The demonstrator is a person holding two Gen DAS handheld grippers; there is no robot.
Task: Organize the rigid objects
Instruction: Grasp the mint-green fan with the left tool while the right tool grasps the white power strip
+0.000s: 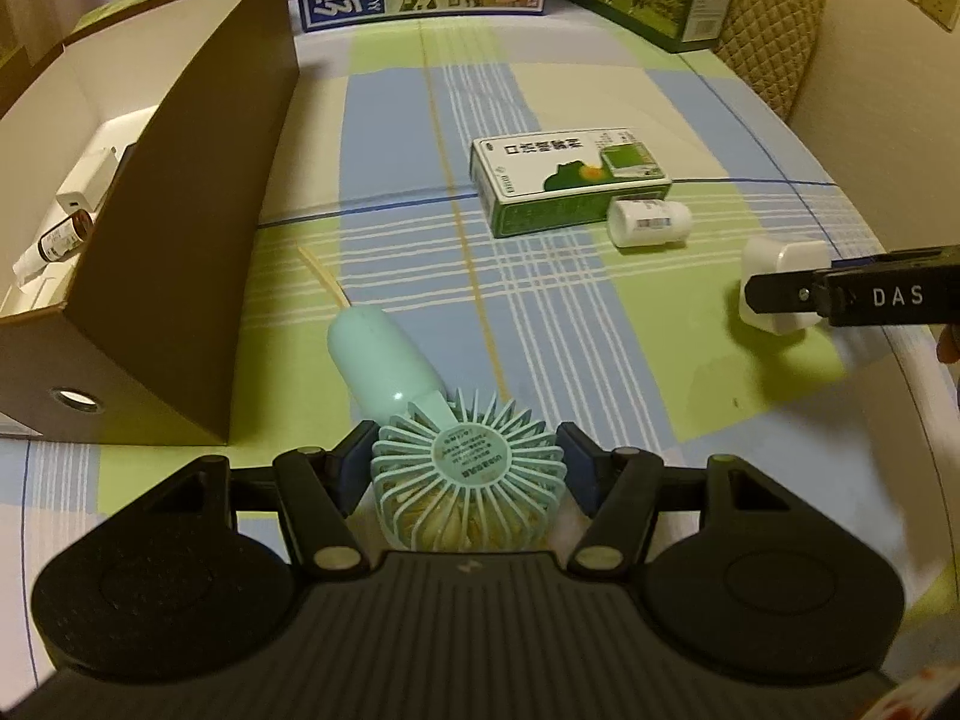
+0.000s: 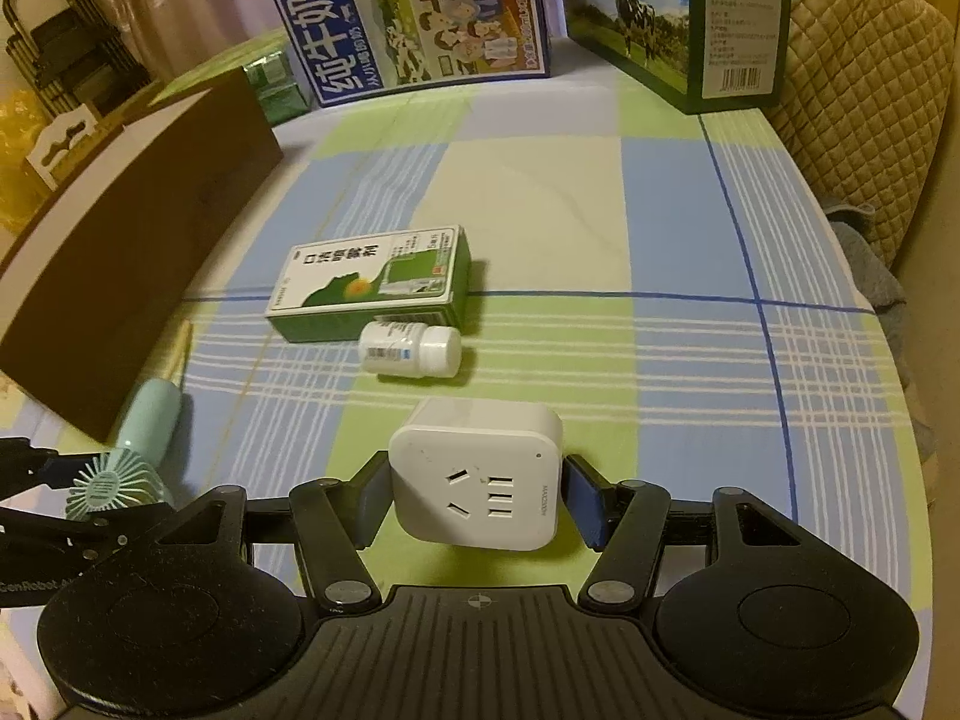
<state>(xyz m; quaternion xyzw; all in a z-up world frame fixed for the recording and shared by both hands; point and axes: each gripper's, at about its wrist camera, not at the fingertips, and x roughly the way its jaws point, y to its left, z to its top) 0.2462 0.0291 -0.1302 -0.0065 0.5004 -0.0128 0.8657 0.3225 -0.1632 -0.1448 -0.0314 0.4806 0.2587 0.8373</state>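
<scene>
The left tool (image 1: pixel 465 471) pinches the mint handheld fan (image 1: pixel 465 468) by its round grille while the right tool (image 2: pixel 477 495) clamps the white socket cube (image 2: pixel 480 474), both just above the worktop (image 2: pixel 690 228), so the curved grille could slip short of the open brown box (image 1: pixel 180 210).

On the table (image 2: pixel 690 228), the storage box (image 1: pixel 180 252) stood along the left edge, holding a charger (image 1: pixel 90 183) and what seemed a small bottle (image 1: pixel 63 237). Near the table's middle lay a carton (image 2: pixel 372 282), a pill bottle (image 2: pixel 411 351) just before it. Two milk cartons (image 2: pixel 420 12) stood along the far edge.
</scene>
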